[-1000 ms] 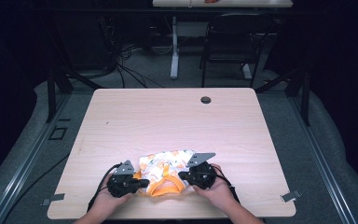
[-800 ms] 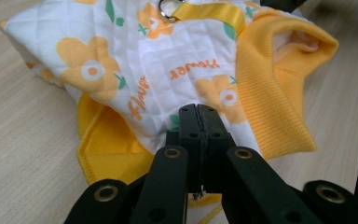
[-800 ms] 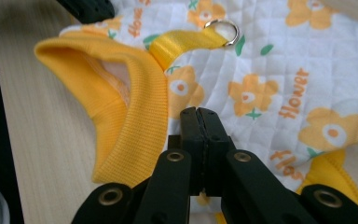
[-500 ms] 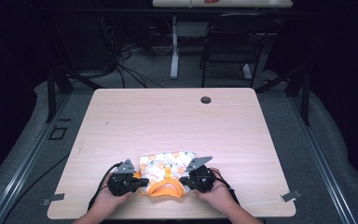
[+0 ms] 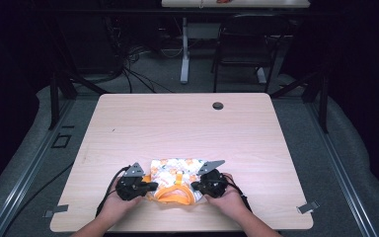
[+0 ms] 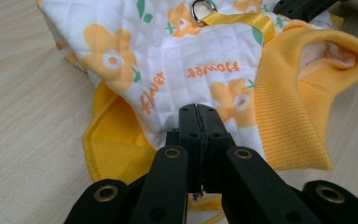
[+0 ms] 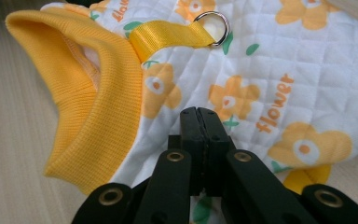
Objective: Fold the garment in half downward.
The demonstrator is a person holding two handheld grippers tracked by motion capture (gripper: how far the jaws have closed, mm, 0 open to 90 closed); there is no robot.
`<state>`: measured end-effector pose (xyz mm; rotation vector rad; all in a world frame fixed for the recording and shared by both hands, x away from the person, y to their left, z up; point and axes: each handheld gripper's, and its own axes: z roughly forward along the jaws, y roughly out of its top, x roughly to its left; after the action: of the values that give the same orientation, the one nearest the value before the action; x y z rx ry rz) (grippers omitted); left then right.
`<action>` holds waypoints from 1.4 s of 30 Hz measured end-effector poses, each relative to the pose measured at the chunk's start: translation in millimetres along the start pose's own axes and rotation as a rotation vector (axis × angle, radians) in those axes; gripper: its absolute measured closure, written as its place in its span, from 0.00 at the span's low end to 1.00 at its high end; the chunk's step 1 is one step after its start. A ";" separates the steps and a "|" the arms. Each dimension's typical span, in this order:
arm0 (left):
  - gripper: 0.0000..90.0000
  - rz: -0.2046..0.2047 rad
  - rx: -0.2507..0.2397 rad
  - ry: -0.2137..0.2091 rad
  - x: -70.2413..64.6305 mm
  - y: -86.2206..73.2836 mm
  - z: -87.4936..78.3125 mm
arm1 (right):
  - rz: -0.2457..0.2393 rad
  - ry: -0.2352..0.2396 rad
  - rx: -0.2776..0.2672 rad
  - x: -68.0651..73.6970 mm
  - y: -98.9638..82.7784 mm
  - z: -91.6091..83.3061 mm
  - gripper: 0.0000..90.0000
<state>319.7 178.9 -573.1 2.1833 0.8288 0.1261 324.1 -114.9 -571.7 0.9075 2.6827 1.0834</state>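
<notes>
High view: your left gripper [image 5: 150,186] and right gripper [image 5: 195,186] each pinch the flowered pet vest [image 5: 173,176]; jaws pressed together on cloth.

Both forearms come in from the bottom edge of the high view, angled slightly toward each other, and each hand wraps a gripper from behind. The left hand [image 5: 112,205] holds the left gripper [image 5: 150,186] with its tip pointing inward to the right; the right hand [image 5: 227,200] holds the right gripper [image 5: 193,186] pointing inward to the left, so the 2 tips face each other, near but apart. A grey three-cornered plate stands on top of each gripper. In the left gripper view the 2 black jaws are pressed flat together – no gap between them – and the right gripper view shows its jaws closed the same way.
</notes>
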 end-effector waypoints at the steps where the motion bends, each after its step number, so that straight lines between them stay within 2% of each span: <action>1: 0.99 -0.003 0.001 0.003 0.5 0.9 0.7 | 0.003 0.001 0.003 -1.8 0.4 0.2 1.00; 4: 0.99 -0.013 -0.002 0.009 1.4 3.5 3.3 | 0.017 -0.012 -0.003 -5.5 1.7 1.4 1.00; 10: 0.99 -0.039 -0.015 0.014 5.8 6.9 7.6 | -0.003 -0.051 0.014 -12.4 9.4 4.4 1.00; 20: 0.99 -0.087 -0.043 0.027 13.4 12.6 14.6 | 0.022 -0.089 0.015 -28.8 20.9 11.8 1.00; 25: 0.99 -0.083 -0.045 0.040 17.1 16.3 17.6 | 0.032 -0.105 0.021 -34.8 27.0 15.2 1.00; 28: 0.99 -0.099 -0.056 0.047 18.1 17.3 19.4 | 0.040 -0.114 0.017 -39.0 29.5 17.3 1.00; 34: 0.99 -0.101 -0.062 0.061 20.7 20.3 22.1 | 0.062 -0.127 0.004 -46.8 34.3 21.4 1.00; 42: 0.99 -0.122 -0.074 0.064 19.4 19.1 21.7 | 0.068 -0.144 0.015 -49.7 39.2 23.4 1.00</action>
<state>352.3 167.4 -577.9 2.0627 0.9758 0.1635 391.0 -106.9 -568.7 1.0432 2.5641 0.9721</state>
